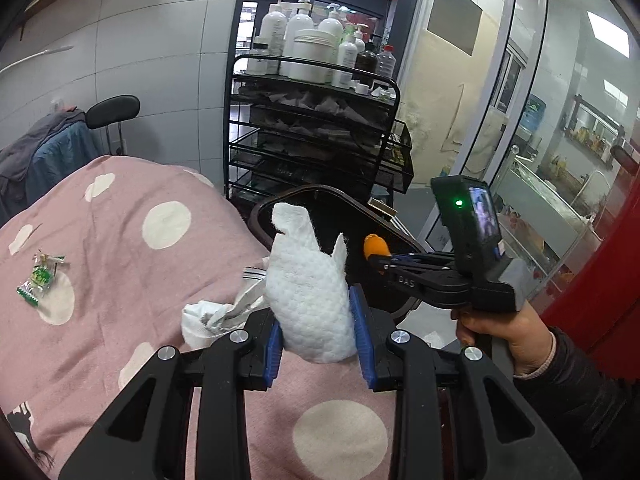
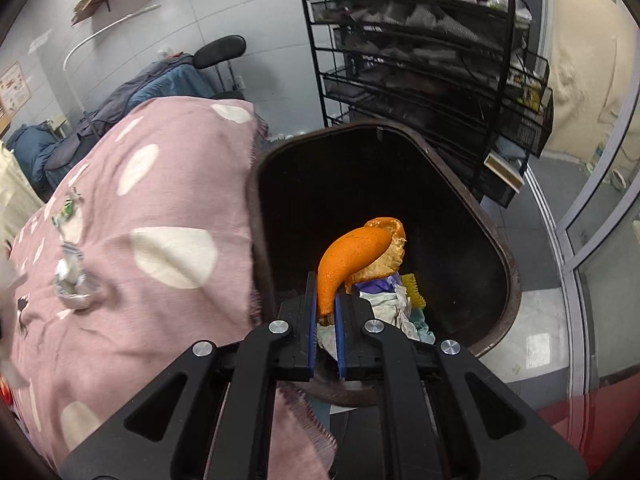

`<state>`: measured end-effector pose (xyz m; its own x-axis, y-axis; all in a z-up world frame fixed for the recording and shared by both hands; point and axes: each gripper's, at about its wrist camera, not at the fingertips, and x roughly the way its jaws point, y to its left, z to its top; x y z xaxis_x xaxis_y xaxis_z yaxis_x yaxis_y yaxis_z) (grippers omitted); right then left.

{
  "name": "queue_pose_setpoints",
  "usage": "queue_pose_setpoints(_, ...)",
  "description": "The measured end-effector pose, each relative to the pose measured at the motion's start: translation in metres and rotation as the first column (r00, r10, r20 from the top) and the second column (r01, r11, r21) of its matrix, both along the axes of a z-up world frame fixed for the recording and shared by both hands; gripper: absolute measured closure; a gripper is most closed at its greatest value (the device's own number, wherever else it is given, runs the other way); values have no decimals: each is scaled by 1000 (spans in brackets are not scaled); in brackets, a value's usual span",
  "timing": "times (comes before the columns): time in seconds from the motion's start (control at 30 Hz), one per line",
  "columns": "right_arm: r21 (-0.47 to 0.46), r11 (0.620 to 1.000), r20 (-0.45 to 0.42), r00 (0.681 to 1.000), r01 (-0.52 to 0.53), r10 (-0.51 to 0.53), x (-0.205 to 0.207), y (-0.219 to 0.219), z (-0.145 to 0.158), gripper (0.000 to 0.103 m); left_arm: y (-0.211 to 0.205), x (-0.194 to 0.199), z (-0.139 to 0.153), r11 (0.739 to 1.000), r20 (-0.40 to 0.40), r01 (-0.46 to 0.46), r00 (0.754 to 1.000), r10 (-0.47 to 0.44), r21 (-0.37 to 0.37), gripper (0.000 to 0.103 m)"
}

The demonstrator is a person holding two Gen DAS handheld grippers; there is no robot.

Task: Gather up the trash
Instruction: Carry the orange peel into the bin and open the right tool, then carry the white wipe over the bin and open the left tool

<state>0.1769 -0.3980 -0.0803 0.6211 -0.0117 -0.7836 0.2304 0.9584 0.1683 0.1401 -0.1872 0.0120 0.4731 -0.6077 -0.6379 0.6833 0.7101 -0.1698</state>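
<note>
Two grippers carry trash toward a dark bin (image 2: 508, 264) standing against the right edge of a bed under a pink spotted blanket (image 1: 120, 280). The left gripper (image 1: 318, 332) pinches a wad of white quilted tissue (image 1: 308, 300) between its blue pads, raised above the blanket near the bin's rim. The right gripper (image 2: 325, 320) is clamped on the lower tip of an orange peel (image 2: 352, 260), held over the bin's open mouth, where crumpled paper and wrappers already lie.

Both pieces look light and soft: the tissue should crush and hold under any squeeze, while the curled peel seems limp and could swing or tear from its thin end, so a grip nearer its middle would likely be surer.

Left on the blanket are a green candy wrapper (image 1: 38, 278) toward its left edge and another crumpled tissue (image 1: 204, 318) just beside the left gripper. Much of the bin's floor is lost in shadow, and a silvery scrap on the blanket in the right view is too blurred to identify.
</note>
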Motion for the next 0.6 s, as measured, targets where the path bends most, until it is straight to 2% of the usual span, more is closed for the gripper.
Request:
queue_pose_setpoints(0.4,84,994,-78,995,74,-68,22,-33,-51,92,-39,-2,-8,997,-25,71,997,-70,30,72)
queue_pose_setpoints(0.43,87,993,-86,994,80,-73,21,-35,-53,87,-41,-2,-9,997,-27,74,997,-73,32,72)
queue_pose_setpoints(0.5,92,992,-83,994,84,-77,19,-36,-54,72,-46,-1,-11,996,-34,79,996,-78,34,72)
queue_pose_setpoints(0.53,92,992,-72,994,85,-79,15,-35,-52,55,-47,-2,-11,996,-34,82,996,-80,36,72)
queue_pose_setpoints(0.57,89,992,-54,995,87,-82,11,-34,-49,44,-50,-1,-12,996,-35,85,996,-83,38,72)
queue_pose_setpoints(0.6,84,993,-38,996,87,-84,8,-33,-47,43,-52,-1,-12,995,-37,88,996,-86,39,72)
